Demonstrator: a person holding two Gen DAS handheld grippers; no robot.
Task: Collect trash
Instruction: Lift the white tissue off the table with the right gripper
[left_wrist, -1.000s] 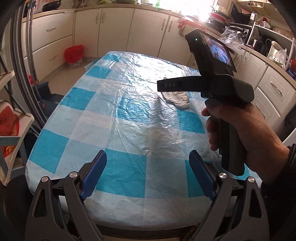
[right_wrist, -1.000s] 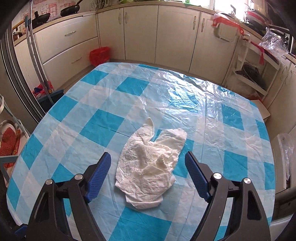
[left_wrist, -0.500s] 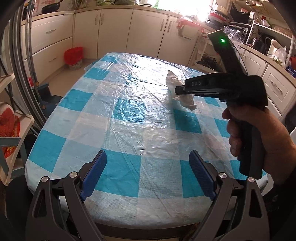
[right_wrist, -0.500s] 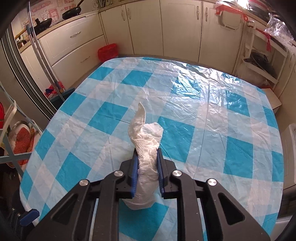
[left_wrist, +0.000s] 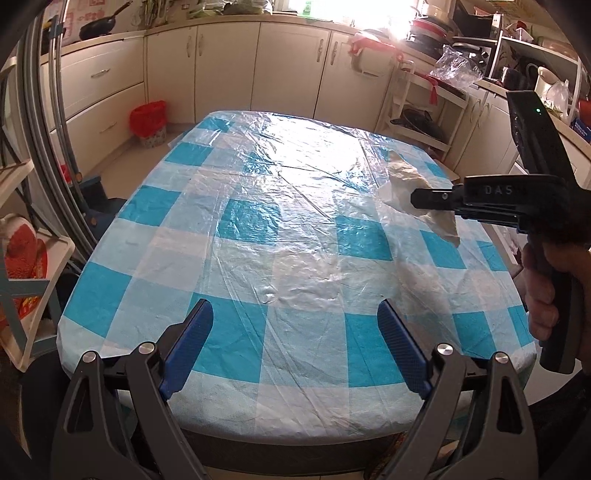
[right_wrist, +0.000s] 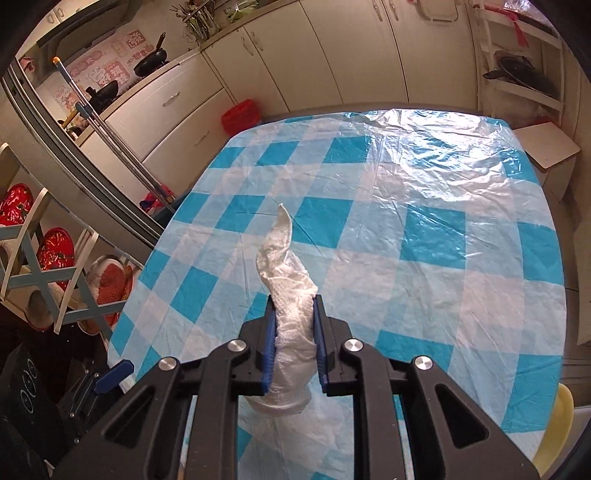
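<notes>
A crumpled white paper napkin (right_wrist: 291, 314) is pinched between the blue pads of my right gripper (right_wrist: 294, 306), which is shut on it and holds it above the blue-and-white checked tablecloth (right_wrist: 424, 229). One twisted end sticks up past the fingertips and the rest hangs below them. In the left wrist view the same napkin (left_wrist: 400, 186) dangles from the right gripper (left_wrist: 415, 197) over the table's right side, with a person's hand (left_wrist: 543, 288) on the handle. My left gripper (left_wrist: 295, 317) stands open over the near table edge with nothing between its fingers.
A red bin (left_wrist: 148, 120) stands on the floor by the cream cabinets (left_wrist: 288, 62) beyond the table. A rack with red slippers (right_wrist: 55, 243) is at the left. A white shelf unit with pans (left_wrist: 421, 114) and a small stool (right_wrist: 546, 144) stand at the right.
The right gripper closed on the napkin, lifted it off the tablecloth and carried it toward the right while rolling. The left gripper stayed put and open.
</notes>
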